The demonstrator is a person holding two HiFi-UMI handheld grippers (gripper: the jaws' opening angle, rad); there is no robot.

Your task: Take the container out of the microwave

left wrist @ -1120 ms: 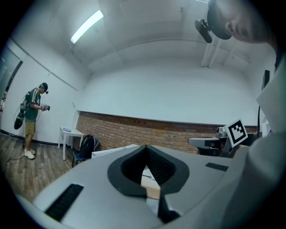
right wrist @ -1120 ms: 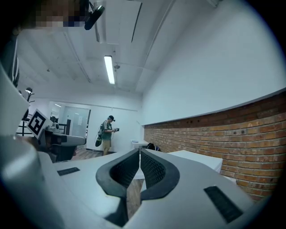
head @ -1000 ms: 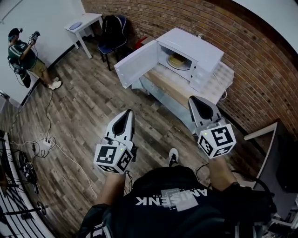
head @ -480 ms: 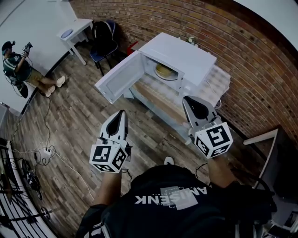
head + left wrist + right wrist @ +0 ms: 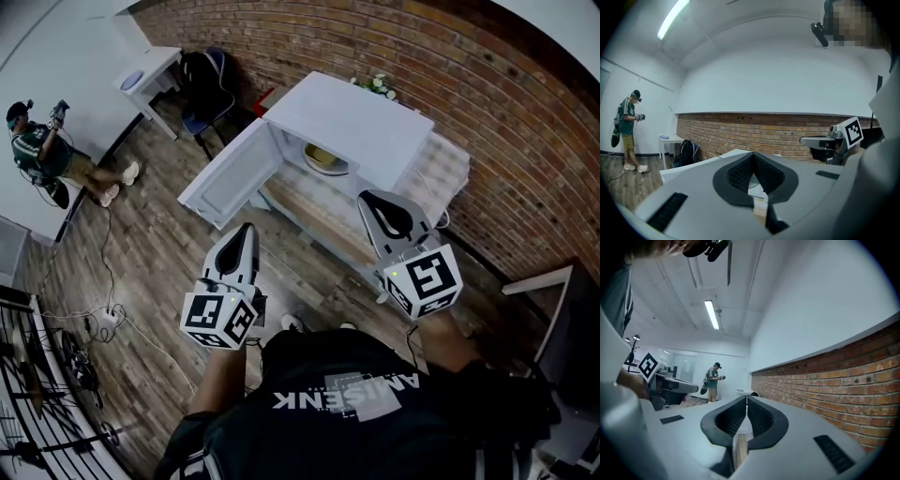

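Note:
A white microwave (image 5: 356, 117) stands on a low wooden bench (image 5: 314, 214) by the brick wall, its door (image 5: 230, 183) swung wide to the left. Inside on the turntable sits a round yellowish container (image 5: 323, 157), partly hidden by the top of the oven. My left gripper (image 5: 246, 231) hovers shut over the floor, short of the door. My right gripper (image 5: 371, 200) is shut and empty, just in front of the oven's right front corner. In the left gripper view the jaws (image 5: 752, 155) meet tip to tip; in the right gripper view the jaws (image 5: 746, 399) do too.
A chair with a black backpack (image 5: 206, 80) and a small white table (image 5: 150, 64) stand at the far left. A person (image 5: 42, 155) stands by the white wall. Cables and a power strip (image 5: 105, 317) lie on the wood floor. Flowers (image 5: 379, 84) sit behind the microwave.
I have walked closer: the microwave and bench have come nearer to both grippers. Both grippers travelled forward together and stayed shut.

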